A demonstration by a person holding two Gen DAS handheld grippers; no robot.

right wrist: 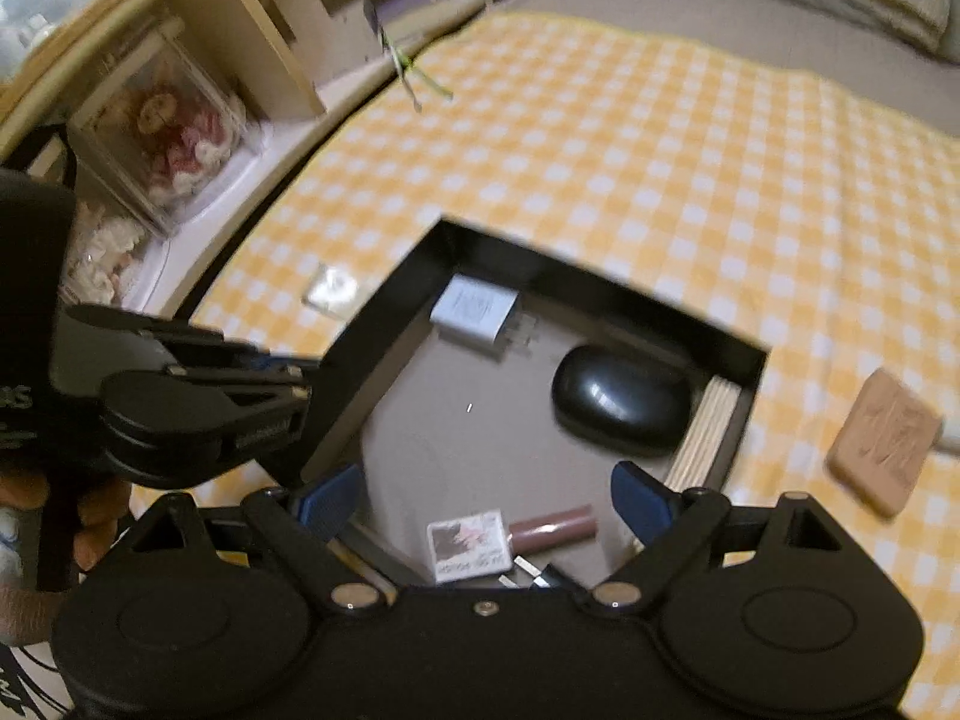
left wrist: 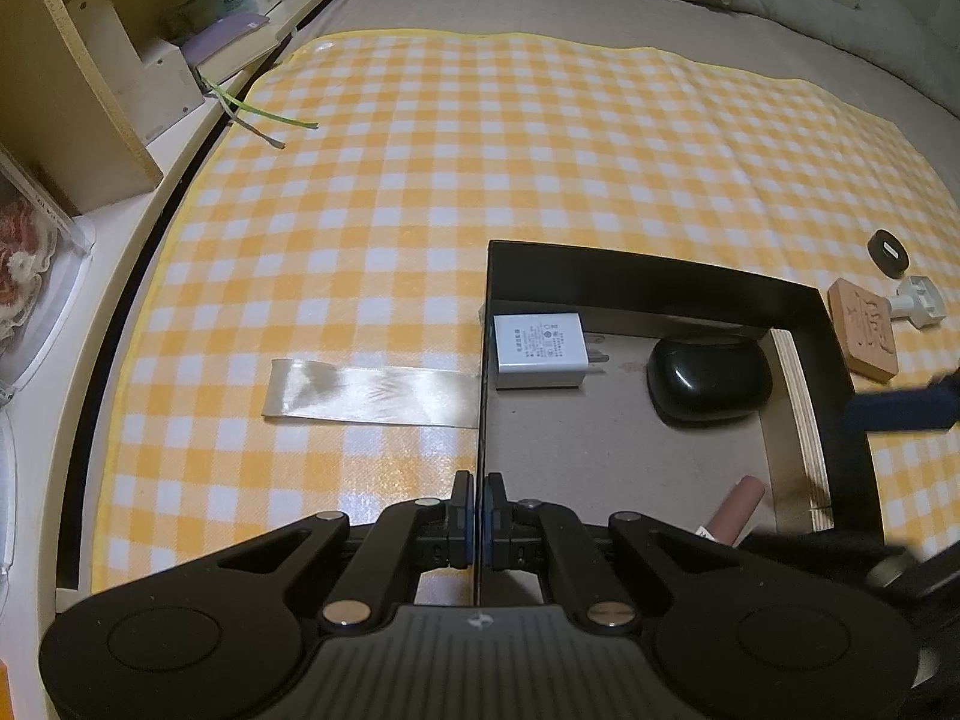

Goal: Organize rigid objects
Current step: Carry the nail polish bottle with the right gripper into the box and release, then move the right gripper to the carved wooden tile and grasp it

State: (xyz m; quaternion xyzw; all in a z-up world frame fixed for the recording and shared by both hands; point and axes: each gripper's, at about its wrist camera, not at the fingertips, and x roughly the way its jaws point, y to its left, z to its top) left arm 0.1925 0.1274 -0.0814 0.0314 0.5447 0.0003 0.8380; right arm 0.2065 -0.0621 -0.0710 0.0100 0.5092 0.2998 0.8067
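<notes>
A black open box (left wrist: 660, 276) lies on the yellow checked cloth; it also shows in the right wrist view (right wrist: 588, 282). Inside lie a white charger (left wrist: 537, 351) (right wrist: 474, 306), a black oval case (left wrist: 708, 381) (right wrist: 621, 399), a pink tube (left wrist: 735, 510) (right wrist: 552, 528) and a small white card (right wrist: 468, 543). My left gripper (left wrist: 479, 504) is shut on the box's left wall; it appears in the right wrist view (right wrist: 300, 384). My right gripper (right wrist: 486, 501) is open and empty above the box's near end.
A wooden carved block (left wrist: 864, 336) (right wrist: 882, 441), a black round puck (left wrist: 888, 252) and a white plastic piece (left wrist: 918, 300) lie right of the box. A strip of clear tape (left wrist: 372, 396) lies left of it. Shelves (left wrist: 120, 78) run along the left.
</notes>
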